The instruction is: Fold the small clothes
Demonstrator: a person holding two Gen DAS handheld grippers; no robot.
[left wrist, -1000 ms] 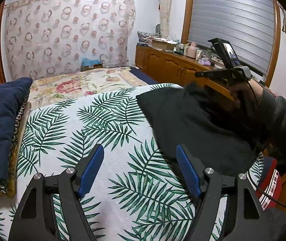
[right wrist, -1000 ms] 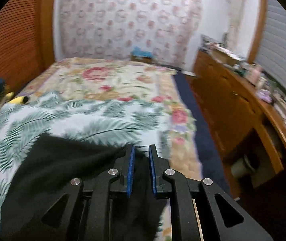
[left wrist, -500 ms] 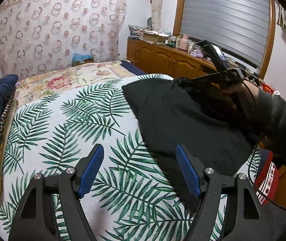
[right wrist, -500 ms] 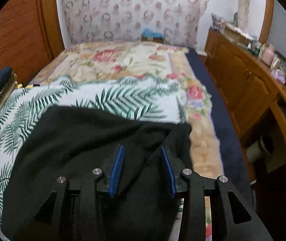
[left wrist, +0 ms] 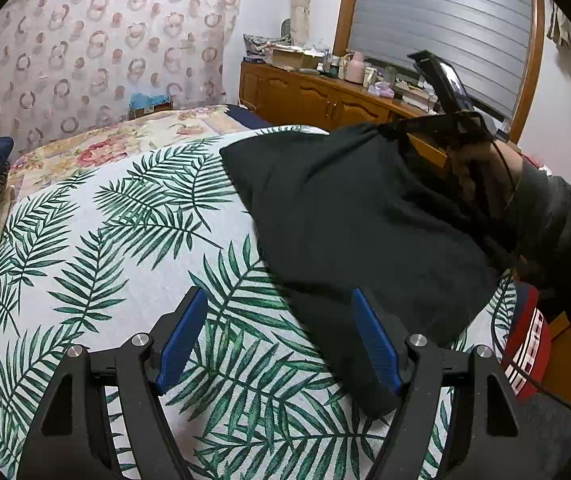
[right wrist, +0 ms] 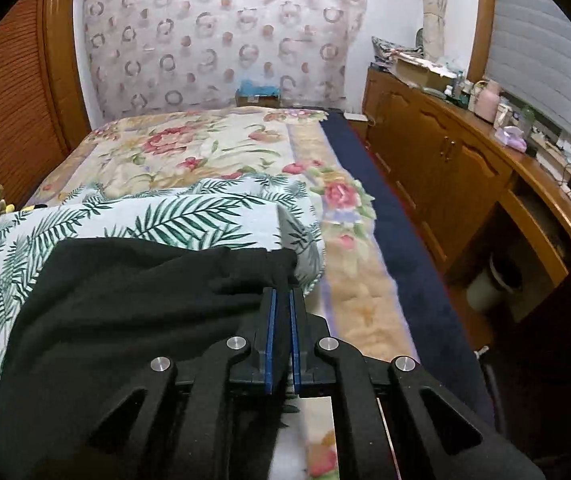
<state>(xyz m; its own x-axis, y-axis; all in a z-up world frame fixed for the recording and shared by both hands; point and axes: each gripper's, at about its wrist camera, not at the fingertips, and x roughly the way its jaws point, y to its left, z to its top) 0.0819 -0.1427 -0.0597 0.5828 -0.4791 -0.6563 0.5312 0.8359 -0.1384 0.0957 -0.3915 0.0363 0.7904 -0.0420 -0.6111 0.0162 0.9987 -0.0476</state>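
- One black garment (left wrist: 357, 216): spread on the palm-leaf bedspread (left wrist: 125, 240), its far corner lifted off the bed.
- Right gripper (right wrist: 281, 300): jaws have just been closing, now clamped on that corner's edge.
- Left gripper (left wrist: 277, 340): jaws wide apart, empty, right pad over the garment's near edge.
- Wooden cabinets (right wrist: 445, 160): beside the bed.

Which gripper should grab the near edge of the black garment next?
Left. The left gripper is open right at the black garment near edge; the right gripper is shut on its far corner.
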